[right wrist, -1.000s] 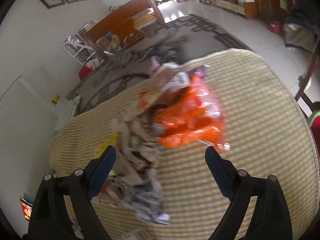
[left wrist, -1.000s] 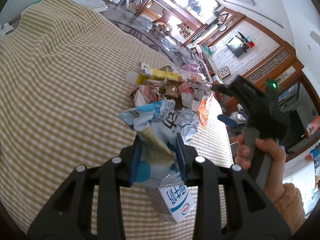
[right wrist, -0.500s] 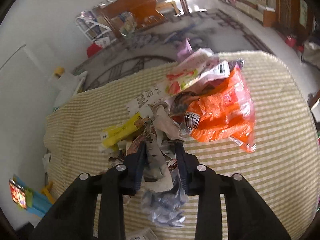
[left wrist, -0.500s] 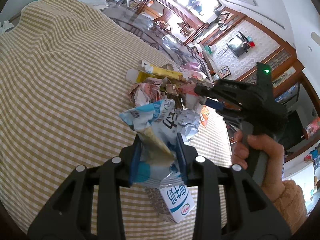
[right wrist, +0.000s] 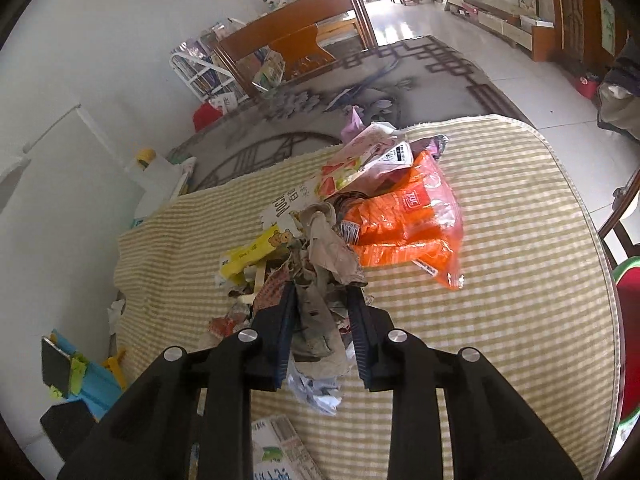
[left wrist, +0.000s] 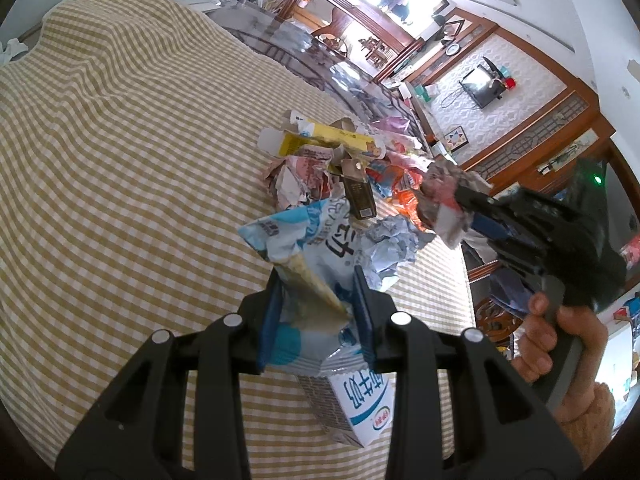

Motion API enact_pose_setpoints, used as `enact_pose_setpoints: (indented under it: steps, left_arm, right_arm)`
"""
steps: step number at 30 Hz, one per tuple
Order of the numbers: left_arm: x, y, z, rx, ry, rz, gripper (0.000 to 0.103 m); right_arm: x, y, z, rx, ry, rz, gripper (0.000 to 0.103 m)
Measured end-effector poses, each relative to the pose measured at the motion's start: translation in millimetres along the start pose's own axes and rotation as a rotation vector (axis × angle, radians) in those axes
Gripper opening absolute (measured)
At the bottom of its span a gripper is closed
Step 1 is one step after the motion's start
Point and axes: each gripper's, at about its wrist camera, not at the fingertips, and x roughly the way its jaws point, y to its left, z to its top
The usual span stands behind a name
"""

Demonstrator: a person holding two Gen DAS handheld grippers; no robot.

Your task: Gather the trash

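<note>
My left gripper (left wrist: 316, 296) is shut on a crumpled blue and white wrapper (left wrist: 304, 248), held above a white and blue milk carton (left wrist: 360, 404). My right gripper (right wrist: 322, 304) is shut on a wad of crumpled grey-brown paper (right wrist: 328, 252), lifted above the trash pile; it also shows in the left wrist view (left wrist: 444, 200). The pile holds a yellow box (right wrist: 252, 256), an orange plastic bag (right wrist: 408, 220), a pink and white packet (right wrist: 368, 152) and torn paper scraps (left wrist: 300, 176).
The table carries a yellow checked cloth (left wrist: 120, 140). A crumpled pale blue paper (left wrist: 392, 248) lies by the wrapper. A red chair (right wrist: 628, 292) stands at the table's right edge. Blue toys (right wrist: 80, 368) and a white cabinet (right wrist: 52, 152) are on the floor side.
My right gripper came down over the pile, shut on the grey-brown paper wad and lifted it. My left gripper has kept hold of the wrapper and barely moved.
</note>
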Motion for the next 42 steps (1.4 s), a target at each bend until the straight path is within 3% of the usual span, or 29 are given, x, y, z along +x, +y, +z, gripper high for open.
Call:
enact_pose_setpoints:
  steps: [12,26,32,42]
  left_arm:
    - [6,-1,-2,0.025,0.003,0.031,0.032]
    - [8,-3,-5,0.075,-0.041,0.086,0.032]
    - [1,-2,-4,0.083,-0.107,0.13,0.032]
    - [-1,2,-7,0.115,-0.149,0.237,0.032]
  right_arm:
    - [-55,-50,-39,-0.05,-0.031,-0.012,0.026]
    - [-93,-111,-60,-0.031,-0.191,-0.128,0.027]
    - [-111,-121,-57,-0.011,-0.283,-0.179,0.029]
    - [-121,-121,-60,-0.034,-0.315,-0.193,0.03]
